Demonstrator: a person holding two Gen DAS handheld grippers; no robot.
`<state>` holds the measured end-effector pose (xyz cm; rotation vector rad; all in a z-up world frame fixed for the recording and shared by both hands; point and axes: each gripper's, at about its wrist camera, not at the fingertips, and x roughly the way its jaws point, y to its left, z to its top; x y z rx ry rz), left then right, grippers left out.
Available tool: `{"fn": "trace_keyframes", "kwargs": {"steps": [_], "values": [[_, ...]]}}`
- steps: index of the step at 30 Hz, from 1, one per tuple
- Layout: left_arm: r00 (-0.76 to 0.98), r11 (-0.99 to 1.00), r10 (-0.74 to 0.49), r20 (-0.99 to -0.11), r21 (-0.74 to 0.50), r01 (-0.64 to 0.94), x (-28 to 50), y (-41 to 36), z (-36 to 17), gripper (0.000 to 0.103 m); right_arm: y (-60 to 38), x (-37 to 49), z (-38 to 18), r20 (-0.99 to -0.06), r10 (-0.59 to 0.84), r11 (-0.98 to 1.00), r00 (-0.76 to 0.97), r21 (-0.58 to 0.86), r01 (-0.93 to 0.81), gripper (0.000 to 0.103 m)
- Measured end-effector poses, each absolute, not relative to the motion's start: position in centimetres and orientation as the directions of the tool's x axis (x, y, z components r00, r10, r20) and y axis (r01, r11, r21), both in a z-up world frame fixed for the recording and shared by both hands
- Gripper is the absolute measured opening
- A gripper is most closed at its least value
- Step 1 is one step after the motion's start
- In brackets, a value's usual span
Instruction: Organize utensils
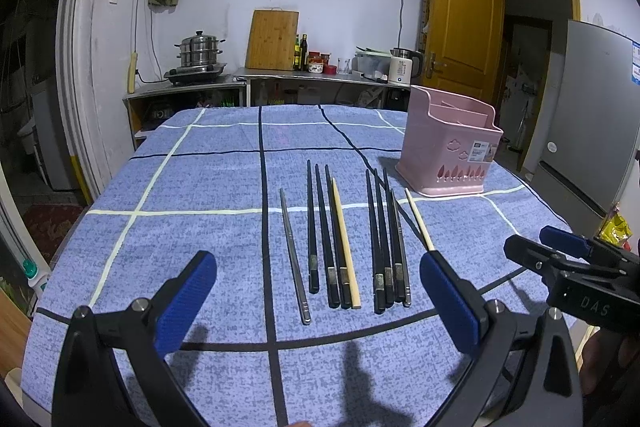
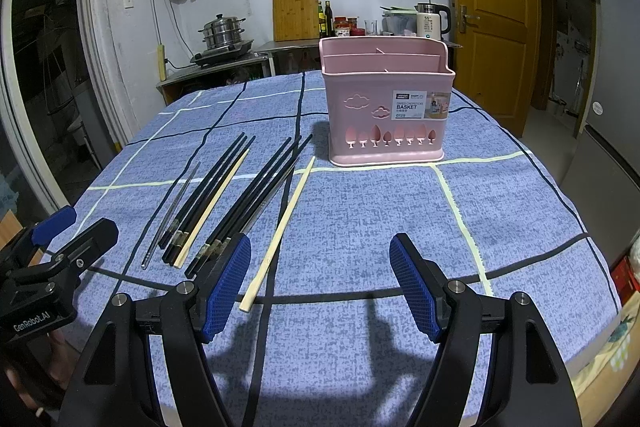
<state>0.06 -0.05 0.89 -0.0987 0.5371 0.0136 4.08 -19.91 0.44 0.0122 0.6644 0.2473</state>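
Both grippers hang over the near edge of the table, jaws spread, holding nothing. The chopsticks (image 1: 344, 247) lie in a row on the cloth (image 1: 192, 195), long axes running away from the person toward the pink basket (image 2: 386, 107), which stands upright at the far right. A lone pale chopstick (image 2: 280, 231) lies just ahead of the right gripper (image 2: 320, 287), beside its left finger; that hand looks nearer. The left gripper (image 1: 320, 303) faces the dark bundles squarely.
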Motion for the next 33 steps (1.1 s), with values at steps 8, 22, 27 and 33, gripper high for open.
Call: {"fn": "trace_keyframes", "kwargs": {"steps": [8, 22, 27, 33], "values": [[0.86, 0.995, -0.012, -0.511, -0.091, -0.039, 0.05, -0.09, 0.84, 0.103, -19.87, 4.1, 0.53, -0.608, 0.23, 0.971, 0.76, 0.089, -0.223, 0.072], [0.857, 0.994, -0.017, -0.515, -0.1, -0.04, 0.19, 0.19, 0.68, 0.103, -19.87, 4.19, 0.5, -0.609, 0.231, 0.971, 0.759, 0.089, -0.223, 0.072], [0.856, 0.994, -0.018, -0.517, -0.1, -0.04, 0.16, 0.31, 0.62, 0.103, -19.86, 4.14, 0.48, -0.61, 0.23, 0.971, 0.758, 0.089, -0.223, 0.072], [0.854, 0.994, -0.02, -0.52, -0.103, -0.04, 0.18, 0.44, 0.44, 0.103, -19.72, 4.19, 0.42, -0.61, 0.233, 0.97, 0.757, 0.092, -0.225, 0.072]]}}
